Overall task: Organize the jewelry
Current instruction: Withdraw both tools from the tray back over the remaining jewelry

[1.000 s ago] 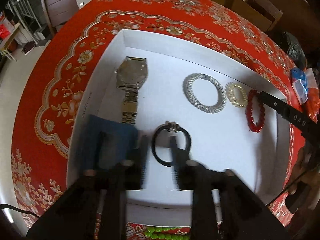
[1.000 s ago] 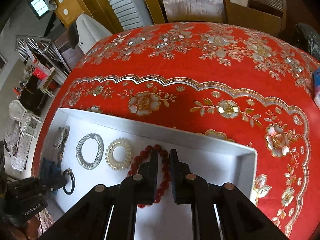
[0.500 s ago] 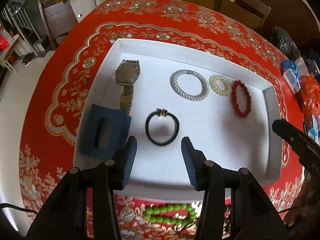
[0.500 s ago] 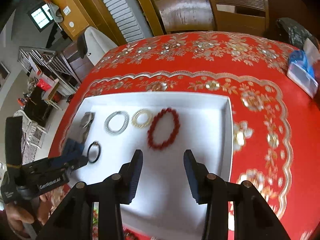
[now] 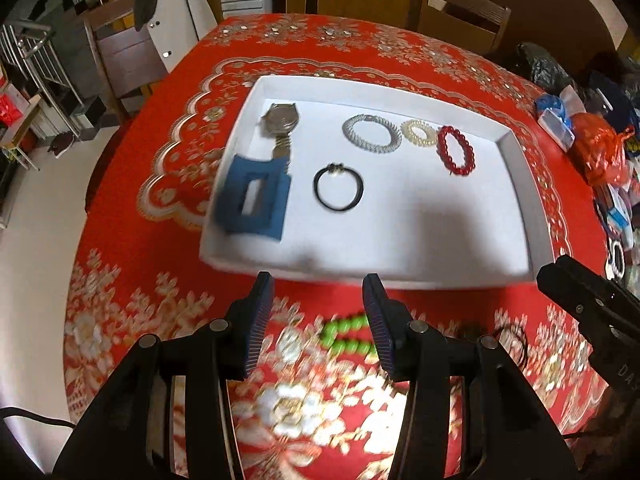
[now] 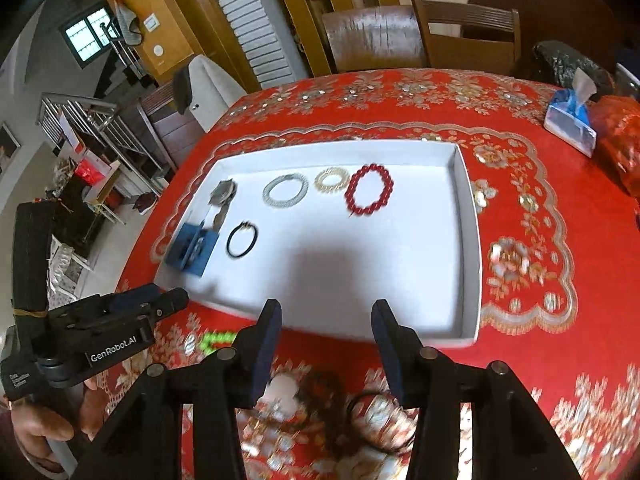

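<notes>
Red, gold-flowered cloth covers the round bench (image 5: 132, 264), and on it lies a shallow white tray (image 5: 520, 184) that holds the sorted jewelry. Along the tray's far side, from left to right, lie a metal wristwatch (image 5: 281, 119), a silver chain bracelet (image 5: 372, 134), a pale coiled hair tie (image 5: 420, 133) and a red bead bracelet (image 5: 456, 151); the coiled tie sits just beside the red beads. Nearer the front lie a black hair tie (image 5: 338, 189) with a small metal clasp and, at the tray's left wall, a blue rectangular clip (image 5: 253, 199) that overlaps the watch strap. On the cloth in front of the tray lies a green bead bracelet (image 5: 347, 335), blurred, and to its right a thin black hair band (image 6: 378, 424) beside a dark reddish piece too blurred to name. The left gripper (image 5: 318, 322) hangs over the cloth just short of the tray's near wall, its jaws apart and nothing between them, the green beads showing below the gap. The right gripper (image 6: 326, 342) hangs likewise at the near wall, released and empty; its jaws have just been opening. A hand (image 6: 44, 428) grasps the left gripper's handle at the lower left of the right wrist view. Wooden chairs (image 6: 468, 36) stand behind the bench.
</notes>
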`<state>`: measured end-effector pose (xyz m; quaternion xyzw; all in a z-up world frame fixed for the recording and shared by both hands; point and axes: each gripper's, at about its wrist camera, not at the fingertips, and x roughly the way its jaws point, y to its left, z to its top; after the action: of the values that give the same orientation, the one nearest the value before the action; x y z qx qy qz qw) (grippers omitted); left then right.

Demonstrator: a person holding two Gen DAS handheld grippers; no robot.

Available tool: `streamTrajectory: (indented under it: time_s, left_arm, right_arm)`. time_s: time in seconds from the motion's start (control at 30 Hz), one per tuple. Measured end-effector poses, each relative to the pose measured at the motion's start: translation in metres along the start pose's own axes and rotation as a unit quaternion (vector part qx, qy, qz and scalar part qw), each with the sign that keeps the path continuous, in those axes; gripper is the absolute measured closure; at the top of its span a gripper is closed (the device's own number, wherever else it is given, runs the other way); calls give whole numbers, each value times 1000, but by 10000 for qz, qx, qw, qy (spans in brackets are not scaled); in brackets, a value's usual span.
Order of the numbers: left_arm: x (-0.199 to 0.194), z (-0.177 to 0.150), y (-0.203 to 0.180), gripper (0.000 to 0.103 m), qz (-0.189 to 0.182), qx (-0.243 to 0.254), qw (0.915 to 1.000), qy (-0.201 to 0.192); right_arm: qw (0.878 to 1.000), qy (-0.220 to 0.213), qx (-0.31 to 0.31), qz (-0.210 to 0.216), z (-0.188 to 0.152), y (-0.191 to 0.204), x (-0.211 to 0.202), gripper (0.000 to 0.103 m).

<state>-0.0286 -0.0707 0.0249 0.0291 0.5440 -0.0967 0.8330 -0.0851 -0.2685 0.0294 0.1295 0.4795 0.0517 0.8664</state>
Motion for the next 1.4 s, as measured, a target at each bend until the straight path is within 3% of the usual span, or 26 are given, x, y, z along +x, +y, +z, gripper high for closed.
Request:
streamTrajectory:
  time_s: [0.43,0.57,0.67,1.4]
  left_arm:
    - [-51,-51,28,58,55,83,9988,-480]
    - [-60,-61,29,57,-2,142,9982,-588]
    - [-68,-69,28,57,-35,212,9975,-679]
    - [-84,-91,20,57,-50,520,9949,-862]
  right_arm:
    - [9997,-158,-35,-175,-57,43,-30,57]
    - [9993,-286,-73,-227,-71,53,-44,47]
    - [9988,-383,-103,-280,-79,59,-54,45]
    - [9979,-448,59,-474,-107,58,-72,44]
